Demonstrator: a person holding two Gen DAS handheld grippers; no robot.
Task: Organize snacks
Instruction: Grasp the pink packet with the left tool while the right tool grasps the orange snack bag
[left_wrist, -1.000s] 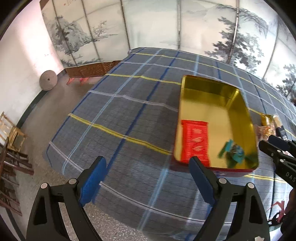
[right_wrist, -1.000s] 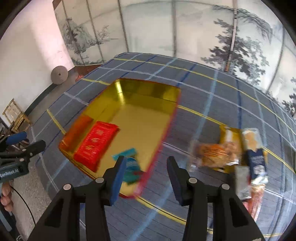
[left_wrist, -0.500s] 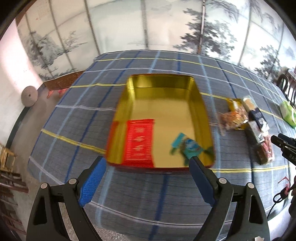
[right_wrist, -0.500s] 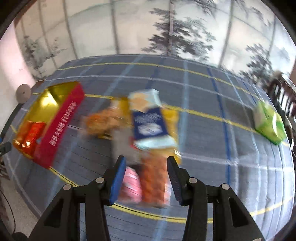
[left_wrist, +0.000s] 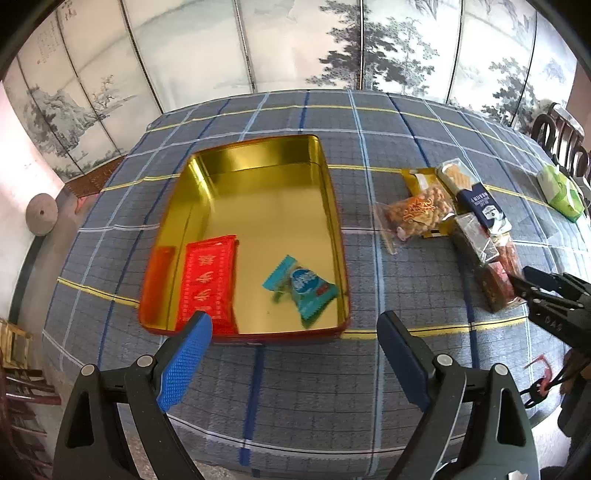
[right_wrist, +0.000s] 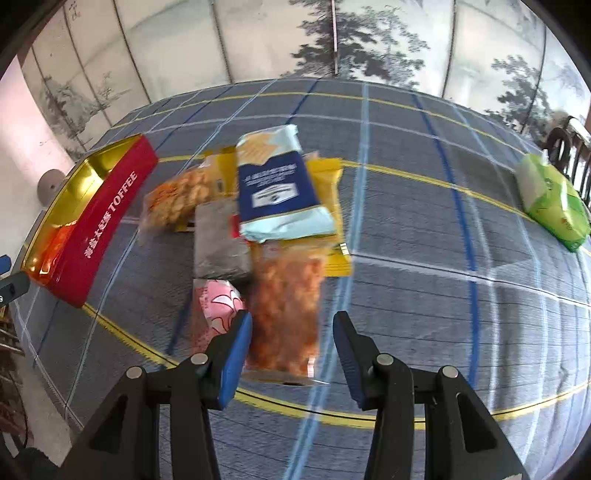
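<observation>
A gold-lined red tin (left_wrist: 334, 206) (right_wrist: 110, 206) lies on the checked tablecloth, holding a red packet (left_wrist: 208, 280) and a teal packet (left_wrist: 303, 290). My left gripper (left_wrist: 293, 332) hangs open over the tin's near edge with nothing between its fingers. To the right of the tin lies a pile of snacks: a navy and pale-blue pack (right_wrist: 277, 188), a bag of nuts (right_wrist: 177, 199), a grey packet (right_wrist: 219, 240), a pink packet (right_wrist: 216, 306) and a clear bag of orange snacks (right_wrist: 286, 306). My right gripper (right_wrist: 291, 332) stands open just above the near end of the orange bag.
A green pack (right_wrist: 552, 201) (left_wrist: 559, 192) lies apart at the far right. A painted folding screen stands behind the table. A dark wooden chair (left_wrist: 565, 136) is at the right, and the table's front edge runs just below both grippers.
Both grippers have swung to the right. The left view now centres on the tin rather than on bare cloth left of it. The right gripper has left the tin and come over the snack pile.
</observation>
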